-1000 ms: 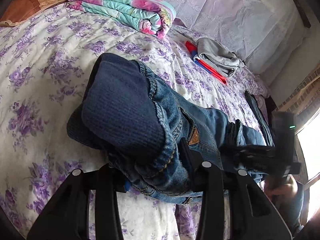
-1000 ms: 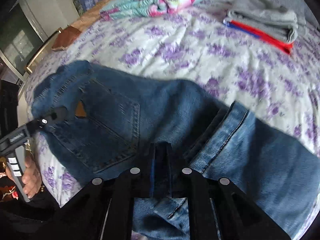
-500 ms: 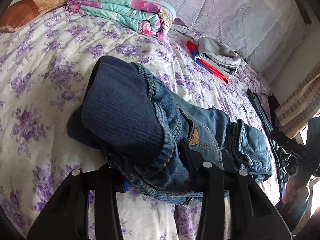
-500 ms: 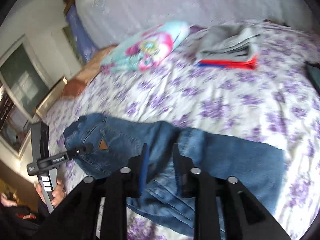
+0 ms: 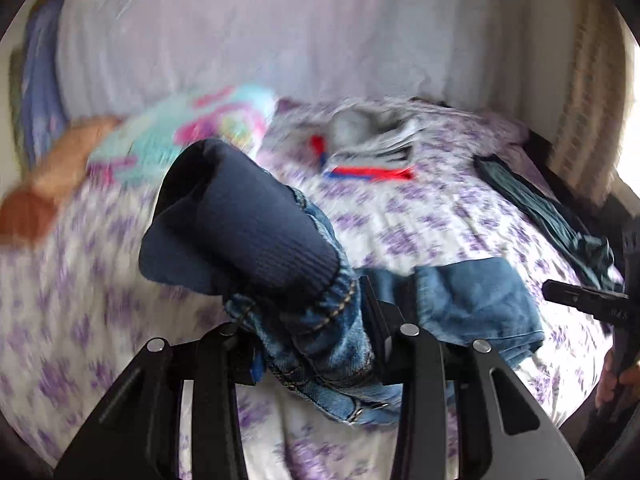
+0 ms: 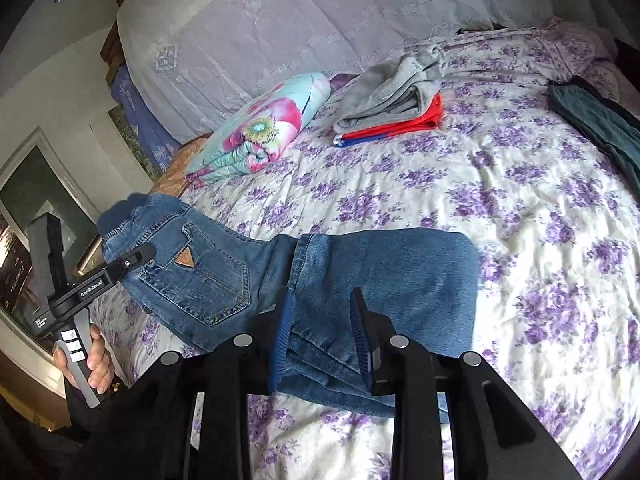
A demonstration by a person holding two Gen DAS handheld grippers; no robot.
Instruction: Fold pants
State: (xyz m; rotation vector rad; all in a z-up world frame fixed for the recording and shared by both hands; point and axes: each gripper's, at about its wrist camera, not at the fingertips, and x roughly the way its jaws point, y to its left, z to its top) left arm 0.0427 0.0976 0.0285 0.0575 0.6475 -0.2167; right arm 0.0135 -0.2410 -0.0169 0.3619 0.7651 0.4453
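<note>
The folded denim jeans (image 6: 360, 276) lay across the flowered bedsheet (image 6: 520, 208), long axis left to right, ribbed navy waistband at the left; the left gripper (image 5: 316, 344) clamped that waistband; the right gripper (image 6: 324, 344), its jaws recently opened, stood apart around the legs' stitched fold without pressing.

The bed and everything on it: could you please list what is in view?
jeans: one pair, blue, folded, near edge of bed
bedspread: one, white with purple flowers, covering the bed
blanket: one, folded, teal and pink, far left
grey garment: one, folded, atop red and blue cloth
dark green garment: one, right edge
left gripper: black, shut on the jeans' waistband
right gripper: black, jaws apart over the jeans
hand: one, holding the left gripper's handle
</note>
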